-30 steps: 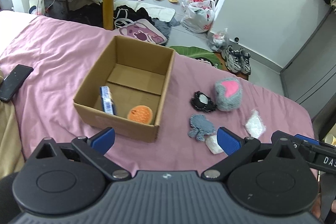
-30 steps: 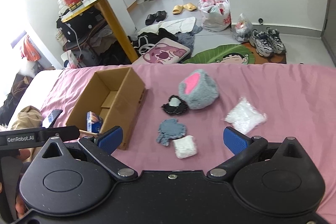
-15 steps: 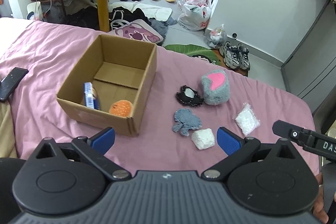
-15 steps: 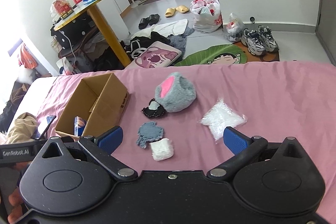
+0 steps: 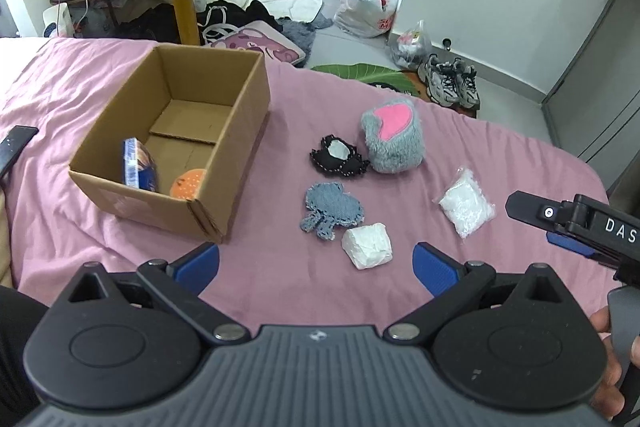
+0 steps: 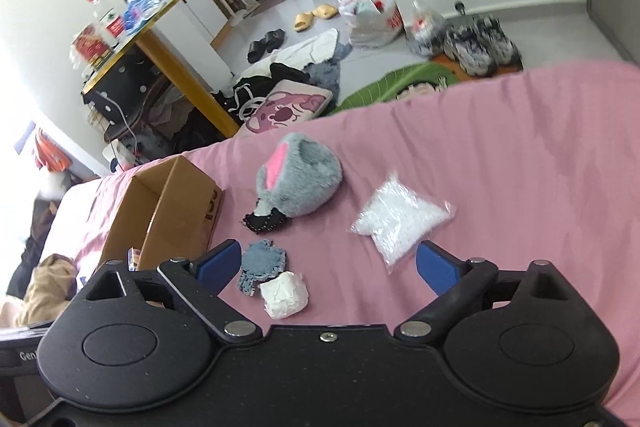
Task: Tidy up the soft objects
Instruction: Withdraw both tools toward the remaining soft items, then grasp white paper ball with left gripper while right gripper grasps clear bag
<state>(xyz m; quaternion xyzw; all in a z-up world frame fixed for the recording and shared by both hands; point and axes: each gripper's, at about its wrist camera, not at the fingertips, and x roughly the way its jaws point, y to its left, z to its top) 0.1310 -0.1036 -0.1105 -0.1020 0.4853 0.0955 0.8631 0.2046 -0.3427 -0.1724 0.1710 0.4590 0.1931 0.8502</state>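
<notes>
- Soft objects lie loose on the pink bedsheet (image 5: 120,247), to the right of the cardboard box (image 5: 224,163): a grey plush with a pink patch (image 5: 394,139), a black stitched patch (image 5: 338,159) touching its left side, a blue denim patch (image 5: 332,209), a white wad (image 5: 367,246) just beside the denim, and a clear bag of white filling (image 5: 466,205) apart to the right.
- Inside the box sit a blue packet (image 5: 134,165) against the left wall and an orange round piece (image 5: 188,183) at the near wall — the rest of its floor is bare.
- Left gripper (image 5: 316,265) hovers with jaws spread wide, nothing between them; open sheet lies between it and the white wad.
- Right gripper (image 6: 328,267) is likewise spread and empty, its right finger near the bag's edge.
- Bed's far edge drops to a cluttered floor just beyond the box and plush.
- Left wrist view alone shows the box contents and a dark phone (image 5: 14,147) at the sheet's left edge; the right wrist view is tilted, shows the plush's hollow top, and a table with a bottle (image 6: 98,13).
</notes>
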